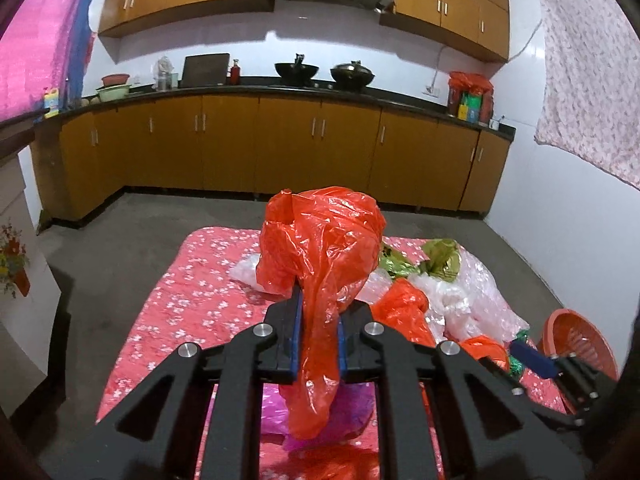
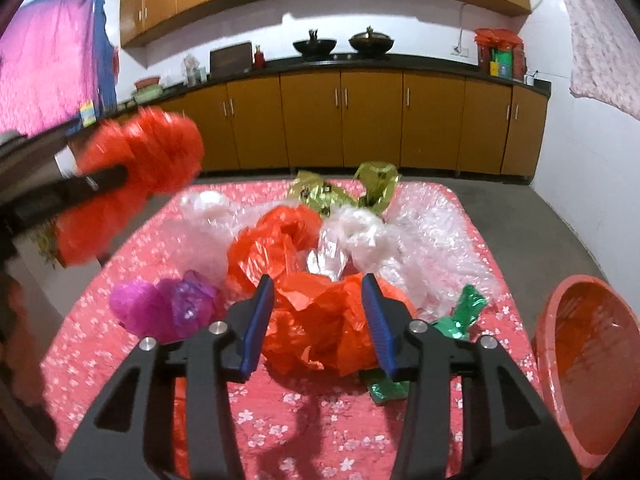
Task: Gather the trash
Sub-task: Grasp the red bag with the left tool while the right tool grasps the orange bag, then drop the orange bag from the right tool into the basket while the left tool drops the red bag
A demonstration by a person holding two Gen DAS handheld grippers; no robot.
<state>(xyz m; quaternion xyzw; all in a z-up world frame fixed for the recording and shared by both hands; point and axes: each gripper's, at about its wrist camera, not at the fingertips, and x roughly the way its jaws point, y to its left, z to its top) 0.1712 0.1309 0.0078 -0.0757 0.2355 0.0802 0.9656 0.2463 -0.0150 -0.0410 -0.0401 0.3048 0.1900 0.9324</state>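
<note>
right hand-held gripper (image 2: 318, 312) straddles a crumpled red bag (image 2: 320, 328), pads seemingly not pressing.

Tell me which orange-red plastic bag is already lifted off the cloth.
The orange-red bag pinched in the left gripper; the other two orange-red bags lie on the flowered cloth.

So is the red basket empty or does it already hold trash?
Empty as far as visible: the right wrist view shows the basket with a bare interior and no bags; its lowest part is cropped.
</note>
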